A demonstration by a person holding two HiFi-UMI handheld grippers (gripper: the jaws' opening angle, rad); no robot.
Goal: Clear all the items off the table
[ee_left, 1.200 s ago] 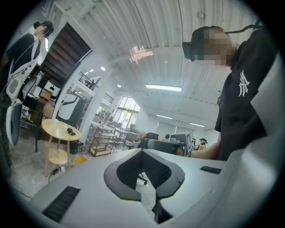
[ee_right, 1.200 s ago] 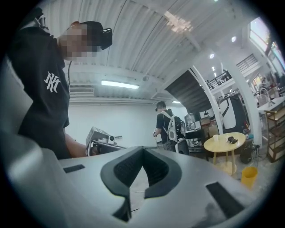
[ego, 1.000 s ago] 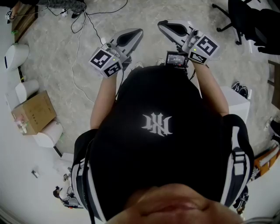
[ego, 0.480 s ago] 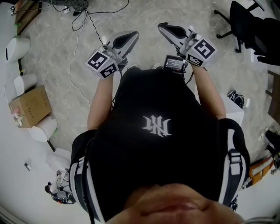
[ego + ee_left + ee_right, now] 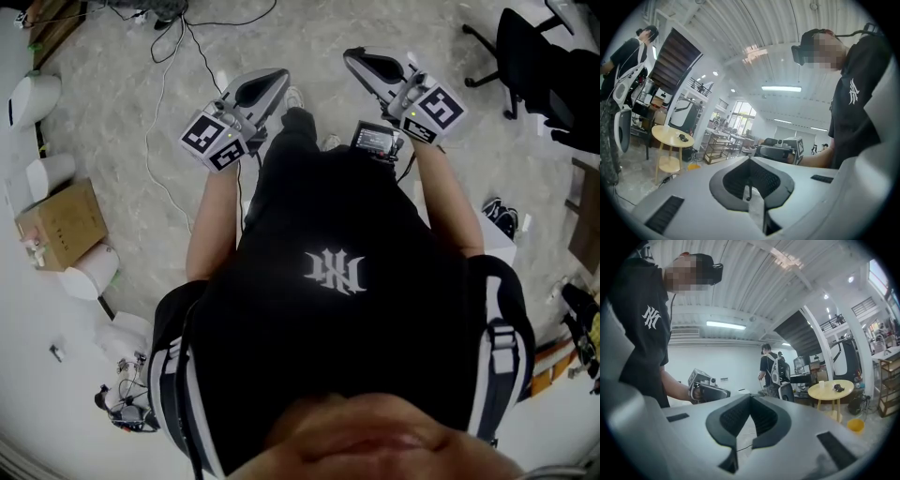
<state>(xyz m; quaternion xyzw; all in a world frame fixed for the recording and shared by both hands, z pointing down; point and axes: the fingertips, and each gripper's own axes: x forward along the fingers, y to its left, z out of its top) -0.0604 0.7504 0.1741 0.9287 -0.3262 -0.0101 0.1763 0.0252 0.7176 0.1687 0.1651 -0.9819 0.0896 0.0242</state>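
room: big open workshop. Pale stone-look floor (image 5: 112, 150) under the person, with loose cables across it.
person: standing with a gripper in each hand, both held out in front, roughly level. Nothing is within reach of either one.
round table (image 5: 830, 391): small, yellow-topped, well away from the person across the room. It's the only table with stuff on it that I can make out, so I'm guessing it's the one to clear.
cardboard box (image 5: 64, 225): on the floor off to the person's left, by the wall.
left gripper (image 5: 750, 160): clenched, tips meeting, nothing between them.
right gripper (image 5: 750, 397): same deal, squeezed closed and empty.
cup (image 5: 821, 384): pale, upright, around the middle of the tabletop. Probably paper, so light and easy to crush. I'd pinch it gently across the wall, about halfway up.
dark item (image 5: 839, 388): just beside the cup, nearer the table's edge, and too small to identify. It looks low and lumpy, so grab it across the narrow side.
progress: not started, since both things are still on the table.
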